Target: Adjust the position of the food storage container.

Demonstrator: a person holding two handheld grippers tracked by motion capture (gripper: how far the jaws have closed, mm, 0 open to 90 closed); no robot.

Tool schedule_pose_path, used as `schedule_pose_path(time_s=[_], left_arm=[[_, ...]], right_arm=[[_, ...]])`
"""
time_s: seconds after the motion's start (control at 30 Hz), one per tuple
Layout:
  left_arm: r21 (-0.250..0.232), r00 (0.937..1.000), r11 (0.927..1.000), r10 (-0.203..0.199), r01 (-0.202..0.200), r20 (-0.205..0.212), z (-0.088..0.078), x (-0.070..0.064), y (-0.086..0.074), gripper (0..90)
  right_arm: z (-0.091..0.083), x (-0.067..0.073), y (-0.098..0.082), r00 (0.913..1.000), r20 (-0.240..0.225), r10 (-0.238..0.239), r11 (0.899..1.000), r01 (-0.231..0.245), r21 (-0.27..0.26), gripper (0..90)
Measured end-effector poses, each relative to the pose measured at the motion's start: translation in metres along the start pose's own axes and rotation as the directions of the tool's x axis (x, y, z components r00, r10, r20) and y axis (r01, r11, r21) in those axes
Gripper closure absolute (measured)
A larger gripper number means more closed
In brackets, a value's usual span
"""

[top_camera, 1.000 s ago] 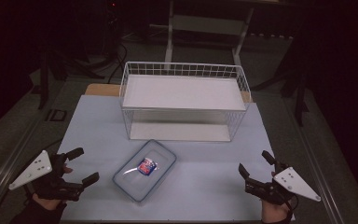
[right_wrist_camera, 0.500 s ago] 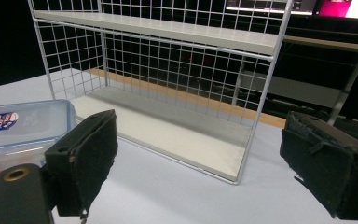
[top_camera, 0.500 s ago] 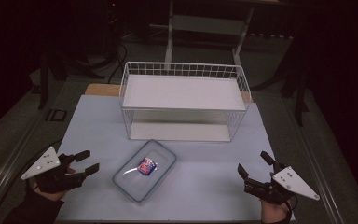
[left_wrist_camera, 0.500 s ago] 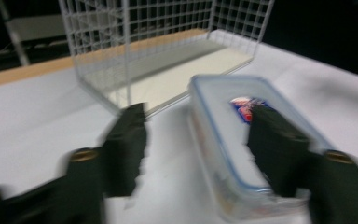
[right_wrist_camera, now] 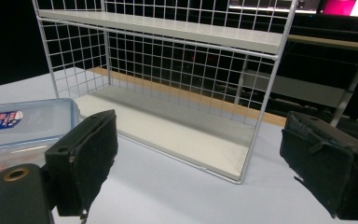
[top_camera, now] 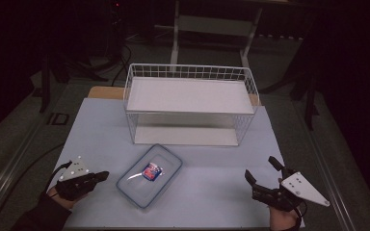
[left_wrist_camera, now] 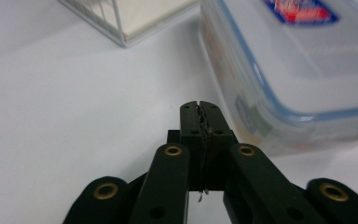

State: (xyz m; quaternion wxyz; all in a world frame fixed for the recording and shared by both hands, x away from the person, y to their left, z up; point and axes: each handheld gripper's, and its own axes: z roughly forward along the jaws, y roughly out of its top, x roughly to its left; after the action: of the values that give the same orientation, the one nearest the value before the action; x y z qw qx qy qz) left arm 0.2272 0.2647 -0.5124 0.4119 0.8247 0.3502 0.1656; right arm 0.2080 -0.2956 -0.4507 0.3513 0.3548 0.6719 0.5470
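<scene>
A clear plastic box [top_camera: 166,161] with a blue-rimmed lid and a red and blue label lies on the pale table [top_camera: 101,125], in front of a white wire rack [top_camera: 190,96]. My left gripper [top_camera: 102,176] rests at the front left, shut on nothing, its tips a short way left of the box. In the left gripper view the jaws [left_wrist_camera: 199,109] meet, with the box [left_wrist_camera: 307,70] just to their right. My right gripper [top_camera: 261,169] sits open at the front right, well clear of the box. Its pads [right_wrist_camera: 86,158] stand wide apart, facing the rack [right_wrist_camera: 168,70] and the box [right_wrist_camera: 23,126].
The rack has a solid upper shelf [top_camera: 190,94] and a lower board [top_camera: 185,135], with its front side open. Bare table lies between the box and the right gripper. Dark floor and a metal frame [top_camera: 176,29] lie beyond the table's far edge.
My left gripper has gone from open to shut and drawn slightly back toward the front left. The right gripper and the box have stayed in place.
</scene>
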Motion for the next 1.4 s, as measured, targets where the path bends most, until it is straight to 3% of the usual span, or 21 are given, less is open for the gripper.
schedule_pose_path(time_s=[0.2,0.4,0.53,0.8,1.0,1.07,1.1,1.33,1.4], left_arm=[[0.099,0.9962,0.9947,0.020,-0.029,0.084,0.018,-0.009,-0.006,89.5],[0.100,0.9906,0.9941,0.029,-0.042,0.134,0.024,-0.016,-0.006,89.6],[0.091,0.9889,0.9949,0.030,-0.043,0.146,0.023,-0.019,-0.005,89.6],[0.095,0.9785,0.9893,0.091,-0.110,0.185,0.024,-0.036,-0.001,89.6],[0.091,0.9768,0.9907,0.081,-0.101,0.199,0.013,-0.033,-0.002,89.6],[0.105,0.9736,0.9866,0.101,-0.125,0.205,0.011,-0.035,-0.003,89.6],[0.106,0.9707,0.9863,0.102,-0.127,0.218,0.011,-0.036,-0.003,89.6],[0.106,0.9658,0.9856,0.104,-0.132,0.238,0.017,-0.040,-0.002,89.6],[0.105,0.9606,0.9843,0.112,-0.142,0.254,0.018,-0.044,0.000,89.6]], right_arm=[[0.000,0.000,0.000,1.0000,-0.007,-0.002,1.000,0.002,0.003,11.0],[0.001,0.000,0.000,1.0000,-0.009,-0.001,1.000,0.001,0.004,11.0],[0.001,0.000,0.000,1.0000,-0.010,-0.002,1.000,0.002,0.005,11.0],[0.002,0.000,-0.001,0.9999,-0.013,-0.002,1.000,0.002,0.012,11.0],[0.001,0.000,-0.001,0.9999,-0.013,0.001,1.000,-0.001,0.008,11.0],[0.001,0.000,-0.001,0.9999,-0.015,0.002,1.000,-0.002,0.011,11.0],[0.001,0.000,-0.001,0.9999,-0.016,0.002,1.000,-0.001,0.011,11.0],[0.001,0.000,-0.001,0.9999,-0.015,0.000,1.000,0.000,0.007,11.0],[0.001,0.000,-0.001,0.9999,-0.014,0.003,1.000,-0.003,0.007,11.0]])
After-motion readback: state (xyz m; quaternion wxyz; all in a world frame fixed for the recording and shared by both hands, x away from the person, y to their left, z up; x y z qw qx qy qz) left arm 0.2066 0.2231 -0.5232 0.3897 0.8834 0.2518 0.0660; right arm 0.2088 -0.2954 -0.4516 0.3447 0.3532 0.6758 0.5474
